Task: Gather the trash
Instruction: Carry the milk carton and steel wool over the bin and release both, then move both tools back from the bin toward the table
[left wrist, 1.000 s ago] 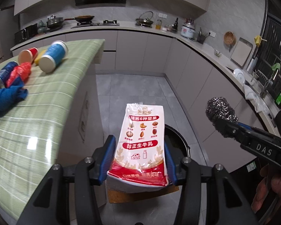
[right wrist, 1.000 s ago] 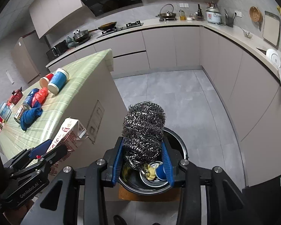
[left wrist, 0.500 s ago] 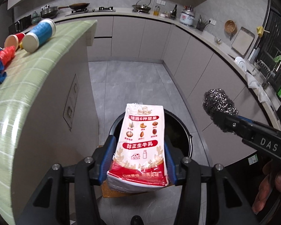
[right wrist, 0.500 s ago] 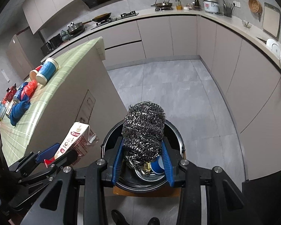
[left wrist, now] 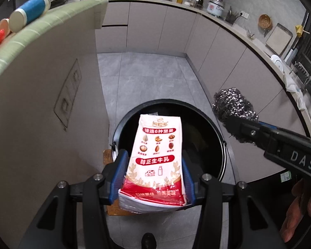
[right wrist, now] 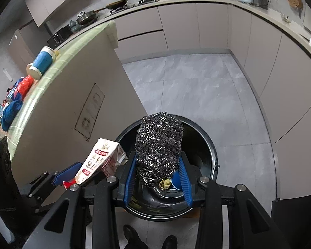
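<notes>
My left gripper [left wrist: 154, 157] is shut on a red and white milk carton [left wrist: 158, 151], held over the near rim of a round black trash bin [left wrist: 219, 137] on the floor. My right gripper [right wrist: 158, 164] is shut on a ball of steel wool [right wrist: 158, 143], which hangs over the same bin [right wrist: 209, 145]. In the right wrist view the carton [right wrist: 99, 159] and the left gripper [right wrist: 68, 173] sit at the lower left, beside the bin. Inside the bin lie a blue item and a yellowish scrap [right wrist: 165, 183]. The steel wool [left wrist: 234, 105] shows at the right of the left wrist view.
A kitchen island [right wrist: 76, 95] with a green striped top stands left of the bin, bearing a blue and white cup [right wrist: 41, 61], a red item and a blue cloth [right wrist: 10, 112]. Grey cabinets [right wrist: 259, 51] curve around the tiled floor. A person's shoes [right wrist: 170, 241] show below.
Both grippers have sunk toward the bin with their loads still held. The bin now fills more of each view and the island top has slid up and to the left.
</notes>
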The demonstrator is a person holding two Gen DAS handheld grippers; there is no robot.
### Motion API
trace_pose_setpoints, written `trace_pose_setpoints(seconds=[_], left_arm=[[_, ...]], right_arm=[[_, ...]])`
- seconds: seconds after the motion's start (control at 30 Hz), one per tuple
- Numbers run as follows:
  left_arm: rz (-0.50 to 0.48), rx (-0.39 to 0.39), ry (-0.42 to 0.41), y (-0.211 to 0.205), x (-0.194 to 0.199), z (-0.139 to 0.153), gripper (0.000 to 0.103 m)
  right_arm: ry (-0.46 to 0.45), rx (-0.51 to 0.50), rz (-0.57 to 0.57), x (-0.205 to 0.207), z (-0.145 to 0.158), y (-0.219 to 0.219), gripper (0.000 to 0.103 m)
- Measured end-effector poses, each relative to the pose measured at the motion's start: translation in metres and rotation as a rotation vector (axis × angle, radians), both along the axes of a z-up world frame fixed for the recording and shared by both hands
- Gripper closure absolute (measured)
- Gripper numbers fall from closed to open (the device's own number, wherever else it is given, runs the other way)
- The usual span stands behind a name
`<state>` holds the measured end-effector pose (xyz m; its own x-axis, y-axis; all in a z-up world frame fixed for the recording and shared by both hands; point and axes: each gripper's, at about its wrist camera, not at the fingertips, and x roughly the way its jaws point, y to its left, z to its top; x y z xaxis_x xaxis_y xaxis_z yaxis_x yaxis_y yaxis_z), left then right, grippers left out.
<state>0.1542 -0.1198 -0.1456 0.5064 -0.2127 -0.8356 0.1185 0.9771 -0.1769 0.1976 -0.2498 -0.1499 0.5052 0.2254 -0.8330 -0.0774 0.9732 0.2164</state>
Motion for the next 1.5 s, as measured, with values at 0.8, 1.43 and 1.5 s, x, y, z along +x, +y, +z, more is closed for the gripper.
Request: trace_pose_setpoints(seconds=[0.8,1.43,1.5], left_arm=[[0.061,0.110,0.020,-0.001,0.011,0.017,0.000],[0.202,0.076,-0.191,0.070,0.001,0.110,0.000],[0.229,0.077,-0.204,0.082,-0.002,0.116,0.000]], right_arm=[[0.064,-0.091,-0.146,0.037,0.000,-0.031,0.000],[-0.057,-0.077,-0.072,0.040,0.065,0.013,0.000],[-0.070,-0.075,-0.058,0.038,0.070,0.022,0.000]])
